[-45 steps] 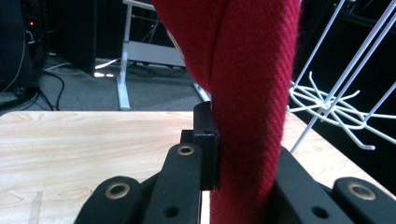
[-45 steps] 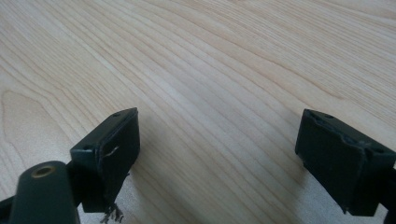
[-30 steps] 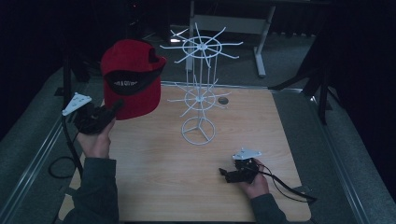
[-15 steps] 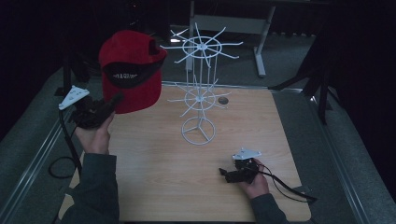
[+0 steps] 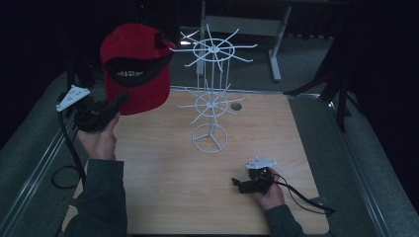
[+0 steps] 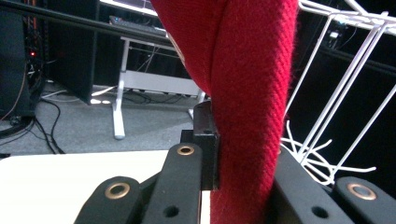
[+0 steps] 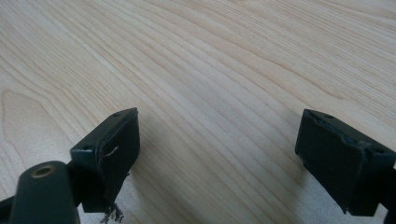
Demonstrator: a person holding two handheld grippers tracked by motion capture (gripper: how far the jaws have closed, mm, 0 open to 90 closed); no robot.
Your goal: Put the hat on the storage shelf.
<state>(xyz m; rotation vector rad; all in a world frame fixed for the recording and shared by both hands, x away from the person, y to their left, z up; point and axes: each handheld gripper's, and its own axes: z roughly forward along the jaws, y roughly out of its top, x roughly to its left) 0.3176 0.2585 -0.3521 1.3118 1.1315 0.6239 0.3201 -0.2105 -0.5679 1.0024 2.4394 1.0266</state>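
Aloft, my left gripper (image 5: 114, 104) clamps its fingers on the red cap (image 5: 134, 66), raised level with the white wire rack (image 5: 211, 94) for hanging, while my right gripper (image 5: 242, 184) rests wide open, empty, on the desk (image 5: 168, 192).

dark lab: wooden table (image 5: 173, 197), desk frame (image 6: 122, 84), floor cables (image 6: 44, 133)

Cap (image 5: 134, 69) left of rack (image 5: 211, 98) on table (image 5: 168, 168).

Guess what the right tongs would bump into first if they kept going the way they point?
Probably the wooden table. The right tongs stand open and tilt down at bare wood, nothing between.
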